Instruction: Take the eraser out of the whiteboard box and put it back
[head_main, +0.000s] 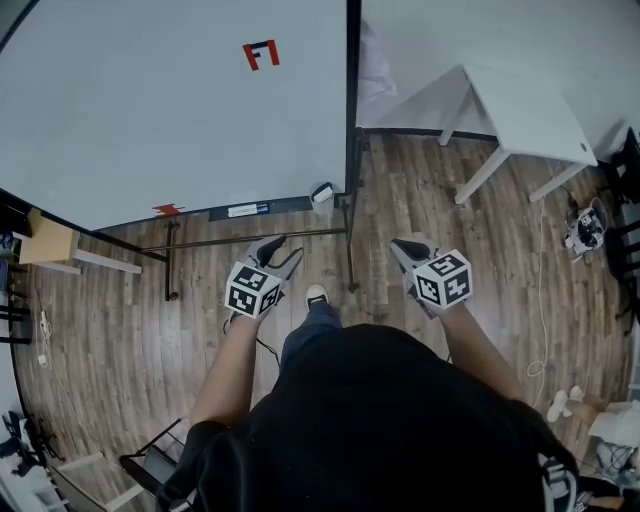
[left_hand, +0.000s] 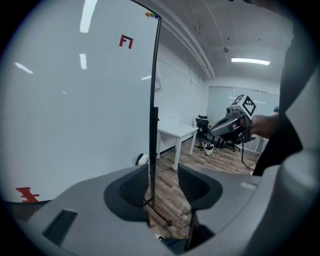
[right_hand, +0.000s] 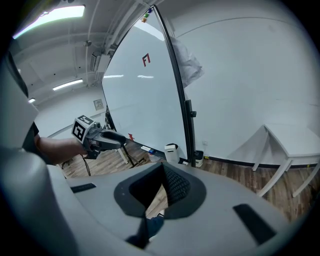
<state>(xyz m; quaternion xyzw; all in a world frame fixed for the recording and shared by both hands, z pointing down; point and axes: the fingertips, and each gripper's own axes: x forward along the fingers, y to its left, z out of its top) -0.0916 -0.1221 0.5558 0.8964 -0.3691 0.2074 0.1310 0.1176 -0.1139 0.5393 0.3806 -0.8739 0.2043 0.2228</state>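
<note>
Eraser first: I can't pick it out for certain. The dark strip showing at the top of the whiteboard box (head_main: 322, 193) is my best guess, so I judge it's sitting inside. The view is too small to tell which way its long axis runs.

The box is at the right end of the tray (head_main: 215, 212) under the whiteboard (head_main: 150, 110), just beside the board's dark frame post.

From the box back towards me, the left gripper (head_main: 285, 244) is below it and a little left. Its jaws are apart with only floor and the stand showing between them.

The right gripper (head_main: 402, 246) is below the box and further off to the right. It's spread as well, with nothing between the pads.

Neither one is near the box yet. The left one looks closer and points more nearly at it, so I'd reach forward and slightly right with that one.
</note>
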